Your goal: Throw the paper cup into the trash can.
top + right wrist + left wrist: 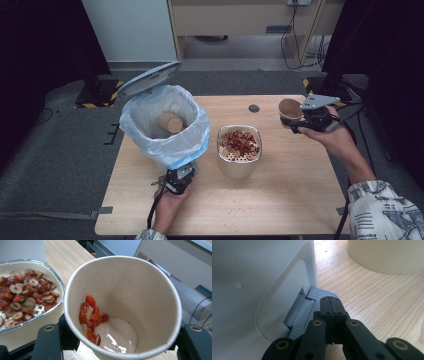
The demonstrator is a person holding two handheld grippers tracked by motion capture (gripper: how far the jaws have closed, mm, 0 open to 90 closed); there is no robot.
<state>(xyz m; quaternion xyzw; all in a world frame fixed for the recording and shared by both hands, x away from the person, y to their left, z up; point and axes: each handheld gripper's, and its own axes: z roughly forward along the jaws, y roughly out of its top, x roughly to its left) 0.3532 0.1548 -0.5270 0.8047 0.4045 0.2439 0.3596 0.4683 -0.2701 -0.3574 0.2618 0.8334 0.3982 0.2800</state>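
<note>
Your right gripper (300, 121) holds a paper cup (290, 111) between its fingers, above the surface's (280, 200) right side. From above the cup looks empty, but the right gripper view shows red slices (90, 315) stuck inside it. Your left gripper (331, 305), fingers pressed together, rests on the bin's pedal (312, 302); the bin lid (148, 78) stands open. The cream bowl (239, 160) sits between them.

Paper cup (122, 307) clamped between the two black jaws, tilted, a few red fruit slices (90, 315) stuck inside near its bottom. Left: cream bowl (30, 327) of same slices (25, 295) on wooden table (67, 255).
</note>
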